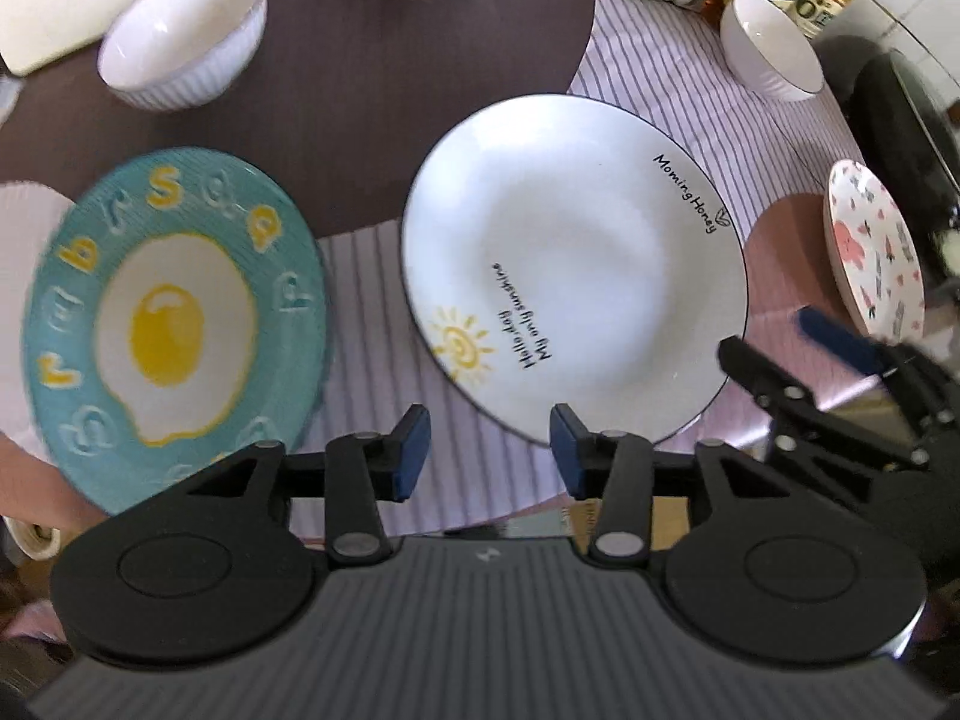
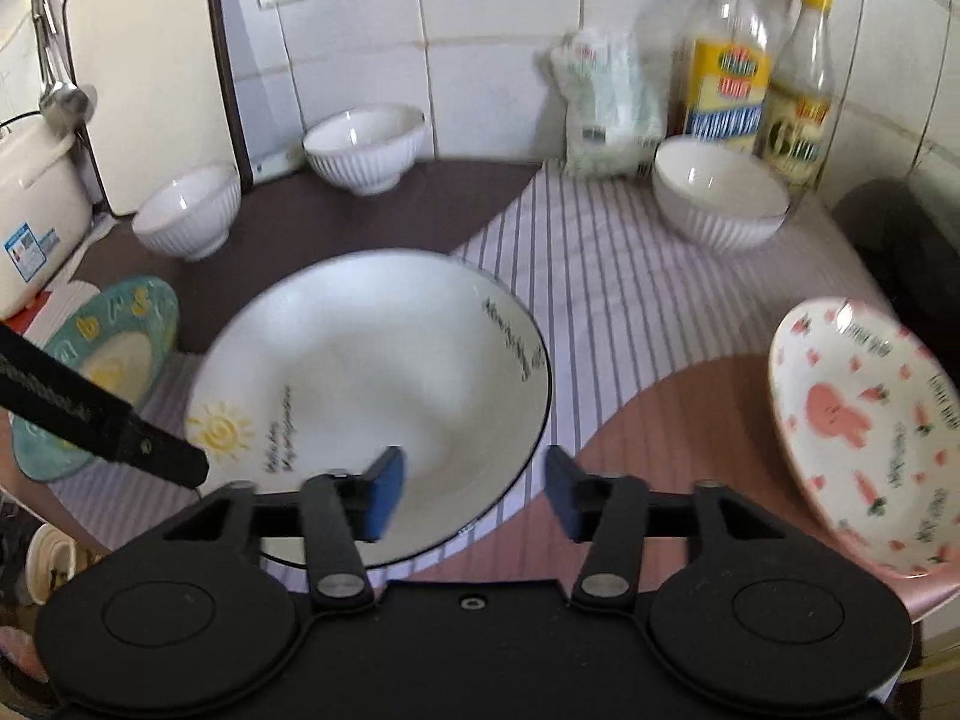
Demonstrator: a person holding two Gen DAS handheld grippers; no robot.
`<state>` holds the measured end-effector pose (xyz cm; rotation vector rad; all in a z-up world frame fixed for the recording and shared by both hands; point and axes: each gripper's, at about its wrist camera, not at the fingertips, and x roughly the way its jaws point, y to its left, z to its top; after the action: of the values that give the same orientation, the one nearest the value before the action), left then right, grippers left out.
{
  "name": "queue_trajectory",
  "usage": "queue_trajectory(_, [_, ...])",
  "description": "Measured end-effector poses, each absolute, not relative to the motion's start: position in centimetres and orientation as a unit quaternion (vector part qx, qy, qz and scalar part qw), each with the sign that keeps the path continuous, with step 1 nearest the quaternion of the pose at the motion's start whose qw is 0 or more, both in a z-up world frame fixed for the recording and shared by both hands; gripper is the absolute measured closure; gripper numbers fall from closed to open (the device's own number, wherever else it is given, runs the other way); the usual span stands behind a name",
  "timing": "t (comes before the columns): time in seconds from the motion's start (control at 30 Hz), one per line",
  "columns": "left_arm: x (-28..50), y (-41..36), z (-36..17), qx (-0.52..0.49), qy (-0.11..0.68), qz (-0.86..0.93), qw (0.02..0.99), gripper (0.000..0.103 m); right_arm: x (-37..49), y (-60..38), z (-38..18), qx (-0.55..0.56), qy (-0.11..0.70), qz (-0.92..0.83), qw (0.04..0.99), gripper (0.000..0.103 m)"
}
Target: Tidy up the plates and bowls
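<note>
A white plate with a sun drawing and black lettering lies on the striped cloth in the middle. My left gripper hangs open over its near-left rim, with nothing between the pads. My right gripper is open too; the plate's near rim passes between its fingers without being pressed. A teal fried-egg plate lies to the left and a pink rabbit plate to the right. Three white ribbed bowls stand apart along the back.
Two oil bottles and a plastic bag stand against the tiled wall at the back right. A white rice cooker and a pale board fill the back left. A black pan sits at the far right.
</note>
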<state>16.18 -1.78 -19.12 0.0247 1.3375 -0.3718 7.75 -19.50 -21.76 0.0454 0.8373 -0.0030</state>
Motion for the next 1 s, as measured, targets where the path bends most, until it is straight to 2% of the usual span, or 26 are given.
queue_trajectory(0.13, [15.9, -0.7, -17.2, 0.051, 0.600, -0.170, 0.780, 0.051, 6.6, -17.8, -19.5, 0.007, 0.393, -0.004, 0.919, 0.033])
queue_trajectory(0.3, [15.6, 0.9, -15.1, 0.080, 0.589, -0.190, 0.782, 0.046, 5.5, -16.6, -17.8, 0.083, 0.370, 0.012, 0.925, 0.032])
queue_trajectory(0.47, [15.0, 2.9, -13.2, 0.099, 0.579, -0.202, 0.784, 0.041, 4.5, -14.4, -16.0, 0.088, 0.358, 0.002, 0.930, 0.032])
queue_trajectory(0.83, [13.9, 8.6, -10.5, 0.110, 0.540, -0.249, 0.797, 0.038, 2.1, -9.2, -11.1, 0.057, 0.335, -0.006, 0.940, 0.030])
queue_trajectory(1.0, [13.3, 11.0, -11.0, 0.112, 0.528, -0.261, 0.801, 0.038, 1.6, -6.5, -10.1, 0.047, 0.335, -0.002, 0.941, 0.030])
